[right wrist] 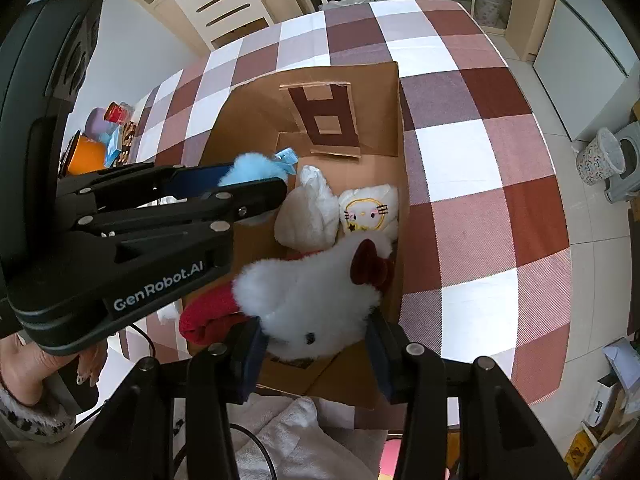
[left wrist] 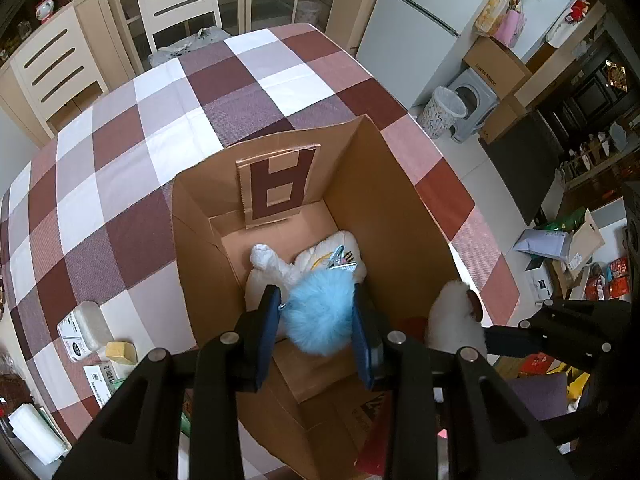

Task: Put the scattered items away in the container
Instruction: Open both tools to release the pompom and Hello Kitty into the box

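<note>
Both grippers point down into the open cardboard box [left wrist: 400, 200] on the checked tablecloth [left wrist: 120, 168]. The left gripper [left wrist: 318, 316] is clamped on a fluffy blue pom-pom [left wrist: 320, 312] above the box floor. The right gripper [right wrist: 316, 334] pinches a white plush toy [right wrist: 312, 296] (red bow, red clothing) inside the box, above a white bag [right wrist: 370, 212] with a cartoon face.

Left gripper [left wrist: 316, 316] pointed steeply downward, jaws clamped on a blue pompom [left wrist: 320, 312]. Right gripper [right wrist: 316, 340] likewise angled steeply down, just beside the left, jaws closed on a white plush toy [right wrist: 312, 296]. Bare hand [right wrist: 36, 364] with fleecy cuff at lower left of right wrist view.
</note>
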Available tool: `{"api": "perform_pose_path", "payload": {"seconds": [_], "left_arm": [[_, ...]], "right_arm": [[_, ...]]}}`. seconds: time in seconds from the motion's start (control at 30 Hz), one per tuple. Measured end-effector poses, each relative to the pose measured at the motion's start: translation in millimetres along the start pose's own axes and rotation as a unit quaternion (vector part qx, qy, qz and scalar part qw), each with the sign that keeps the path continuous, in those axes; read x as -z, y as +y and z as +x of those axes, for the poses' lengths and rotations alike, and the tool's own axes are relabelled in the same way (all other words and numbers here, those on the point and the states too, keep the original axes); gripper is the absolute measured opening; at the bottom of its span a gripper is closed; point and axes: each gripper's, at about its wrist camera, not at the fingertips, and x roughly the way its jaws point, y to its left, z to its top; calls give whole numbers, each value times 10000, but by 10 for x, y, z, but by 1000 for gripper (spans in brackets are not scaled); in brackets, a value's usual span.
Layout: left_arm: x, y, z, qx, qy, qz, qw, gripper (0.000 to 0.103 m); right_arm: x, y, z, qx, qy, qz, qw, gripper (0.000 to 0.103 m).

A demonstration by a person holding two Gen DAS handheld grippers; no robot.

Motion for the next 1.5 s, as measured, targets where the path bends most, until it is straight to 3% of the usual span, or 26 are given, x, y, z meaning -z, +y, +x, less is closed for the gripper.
{"api": "perform_pose_path", "payload": {"seconds": [0.17, 0.3, 0.6, 1.5], "left_arm": [[7, -28, 11, 40, 40, 63, 10000, 37], [25, -96, -5, 2, 51, 194, 9998, 64], [73, -122, -96, -260, 47, 263, 9993, 83], [597, 303, -552, -577, -159, -464, 9971, 84]], "right_arm": [[-11, 5, 12, 42, 26, -64, 10000, 48], [-16, 4, 15, 177, 67, -129, 9997, 50], [-1, -20, -101, 461, -1, -254, 9986, 62], [62, 262, -184, 827, -69, -834, 9931, 63]]}}
